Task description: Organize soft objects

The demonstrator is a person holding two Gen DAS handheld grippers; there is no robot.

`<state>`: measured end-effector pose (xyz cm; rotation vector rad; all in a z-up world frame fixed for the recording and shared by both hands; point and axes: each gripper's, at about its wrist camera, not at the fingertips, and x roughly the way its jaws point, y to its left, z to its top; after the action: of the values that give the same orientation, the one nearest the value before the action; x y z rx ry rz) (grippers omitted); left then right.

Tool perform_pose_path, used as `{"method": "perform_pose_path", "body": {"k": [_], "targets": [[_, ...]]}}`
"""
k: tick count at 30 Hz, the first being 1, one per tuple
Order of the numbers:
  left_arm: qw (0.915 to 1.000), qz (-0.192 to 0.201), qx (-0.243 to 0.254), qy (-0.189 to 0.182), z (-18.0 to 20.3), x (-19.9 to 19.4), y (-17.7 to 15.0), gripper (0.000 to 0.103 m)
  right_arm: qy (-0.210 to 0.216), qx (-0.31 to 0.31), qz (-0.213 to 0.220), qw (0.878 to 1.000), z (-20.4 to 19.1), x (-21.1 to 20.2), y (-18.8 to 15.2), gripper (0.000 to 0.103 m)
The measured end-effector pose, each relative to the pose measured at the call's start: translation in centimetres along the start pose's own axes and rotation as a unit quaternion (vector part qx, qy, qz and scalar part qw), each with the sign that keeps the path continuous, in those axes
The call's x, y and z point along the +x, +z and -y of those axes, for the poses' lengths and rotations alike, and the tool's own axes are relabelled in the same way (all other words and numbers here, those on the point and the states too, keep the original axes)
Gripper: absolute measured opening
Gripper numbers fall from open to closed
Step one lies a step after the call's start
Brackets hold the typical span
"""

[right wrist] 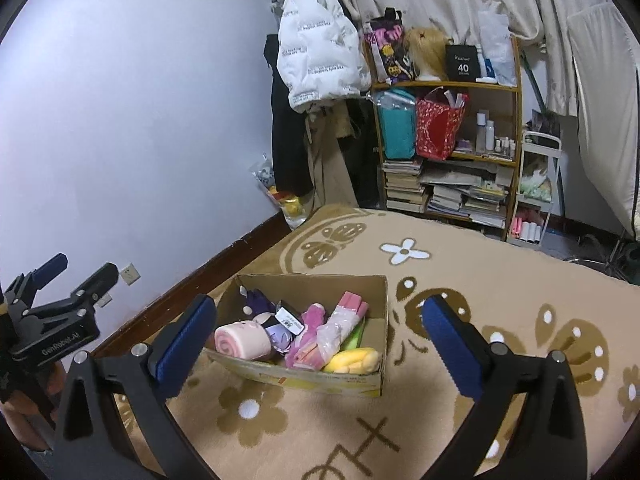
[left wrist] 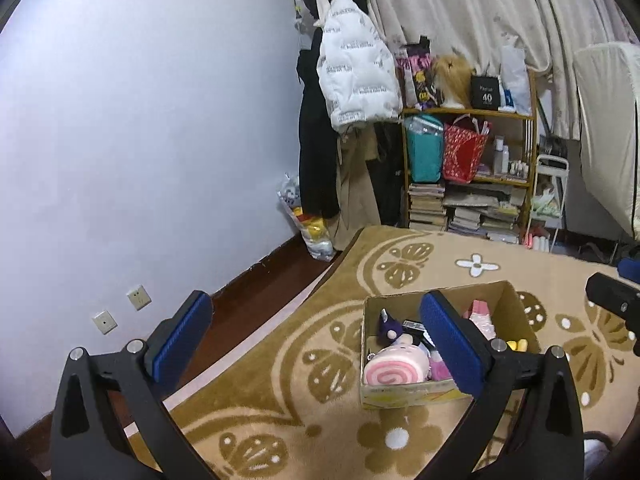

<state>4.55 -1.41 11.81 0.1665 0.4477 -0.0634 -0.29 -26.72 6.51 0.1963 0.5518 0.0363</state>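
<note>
Inside, the cardboard box (right wrist: 320, 380) holds the soft toys: a pink swirl roll plush (right wrist: 243, 341) at its near-left corner, a yellow plush (right wrist: 354, 361) near-right. It sits on the patterned rug (right wrist: 480, 280). Both the right tool (right wrist: 316, 334) and the left tool (left wrist: 316, 334) hover above with jaws wide apart, holding nothing.

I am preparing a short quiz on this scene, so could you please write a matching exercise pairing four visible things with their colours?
Things:
1. swirl roll plush in the cardboard box
2. corn-shaped plush in the box
3. puffer jacket hanging by the wall
4. gift bag on the shelf

Colours:
A. white
B. red
C. pink
D. yellow

Pairs: 1-C, 2-D, 3-A, 4-B
</note>
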Motion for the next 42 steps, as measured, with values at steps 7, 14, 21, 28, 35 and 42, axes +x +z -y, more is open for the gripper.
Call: {"method": "perform_pose_path", "body": {"k": [7,14,21,28,35,42], "targets": [[0.9998,0.017,-0.010,-0.006,-1.3,-3.6,-0.8,0.103,0.007,-0.015,0.019,1.000,-1.0,-3.3,-1.4,0.103],[0.9998,0.012,-0.014,-0.011,-1.7,-5.8,-3.1,0.103,0.009,-0.021,0.028,0.999,-1.7,-5.1,-3.6,0.103],[0.9998,0.001,0.001,-0.018,-1.4,-6.2,-6.0,0.103,0.027,-0.014,0.033,0.999,-1.8,-5.7,-6.4,0.103],[0.9996,-0.020,-0.002,-0.020,-1.1,-5.8,-7.9,0.103,0.030,-0.011,0.044,0.999,-1.4,-5.7,-7.8,0.103],[0.9994,-0.026,0.016,-0.015,-0.5,-5.5,-8.8,0.103,0.026,-0.008,0.020,0.999,-1.0,-4.5,-9.4,0.103],[0.9990,-0.039,0.002,-0.020,-0.8,-4.5,-8.9,0.103,0.017,-0.023,0.010,1.000,-1.5,-3.7,-10.5,0.103]]}}
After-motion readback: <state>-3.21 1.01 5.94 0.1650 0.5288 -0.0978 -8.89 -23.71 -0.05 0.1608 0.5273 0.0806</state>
